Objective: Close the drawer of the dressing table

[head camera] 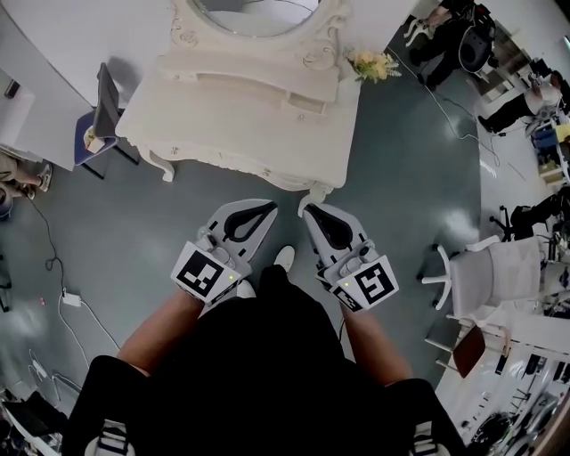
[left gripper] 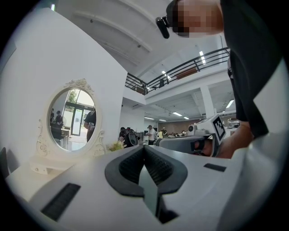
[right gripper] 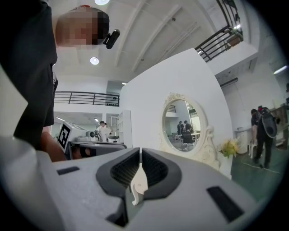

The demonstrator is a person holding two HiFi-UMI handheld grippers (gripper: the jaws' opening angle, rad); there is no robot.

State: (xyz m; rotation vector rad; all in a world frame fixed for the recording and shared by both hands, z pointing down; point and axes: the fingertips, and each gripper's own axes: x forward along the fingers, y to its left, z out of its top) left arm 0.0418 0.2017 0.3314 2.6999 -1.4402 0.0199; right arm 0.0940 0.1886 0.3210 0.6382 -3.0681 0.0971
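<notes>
The white dressing table with its oval mirror stands ahead of me. Seen from above, its scalloped front edge shows no drawer sticking out. My left gripper and right gripper are side by side a little short of that edge, apart from it and pointing level at the table. Each gripper's jaws meet at the tips with nothing between them. The left gripper view shows the shut left gripper below the mirror. The right gripper view shows the shut right gripper and the mirror.
A small bunch of yellow flowers sits at the table's right end. A white chair stands on the floor to my right, and a blue chair is left of the table. Cables lie on the floor at left.
</notes>
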